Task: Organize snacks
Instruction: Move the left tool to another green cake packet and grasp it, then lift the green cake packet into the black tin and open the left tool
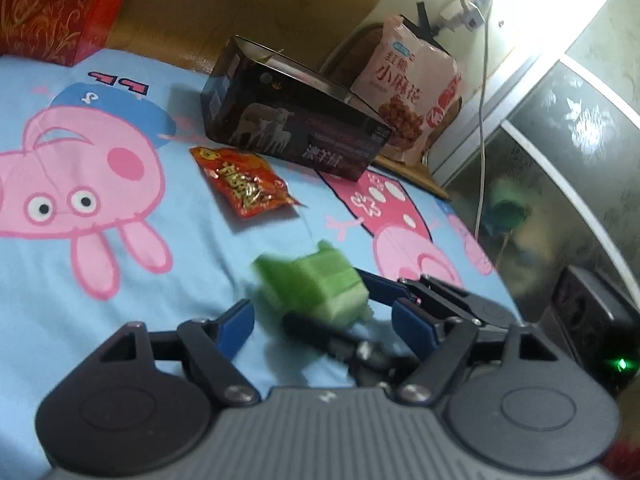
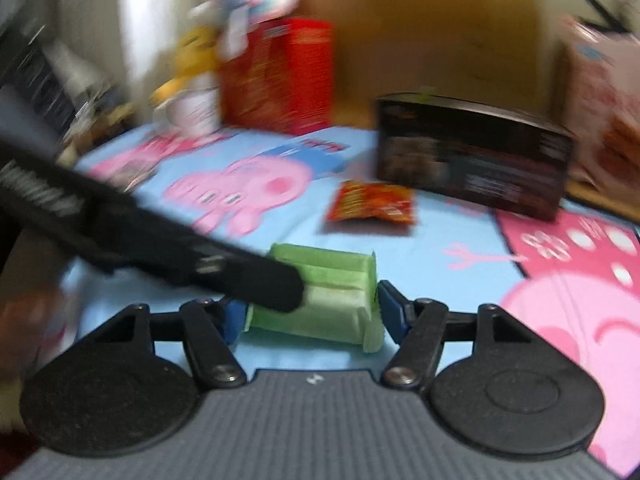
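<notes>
My right hand-held gripper (image 2: 310, 314) grasps the green pack (image 2: 320, 300), long axis crosswise; left hand-held gripper (image 1: 320, 318), released, alongside.

The tall pink plastic snack bag (image 1: 408, 80) carried the large Chinese characters 小麻花, with 红糖 smaller above them. The light-blue cartoon-pig bedsheet (image 1: 180, 240) showed upside-down pink letters "PP" and an "S" on the pig's blue cap. Print on the black cardboard box (image 1: 288, 120) and the orange-red foil packet (image 1: 244, 184) was illegible.

Snack packet (image 1: 245, 181) on bedsheet (image 1: 160, 264), just before box (image 1: 292, 120).
</notes>
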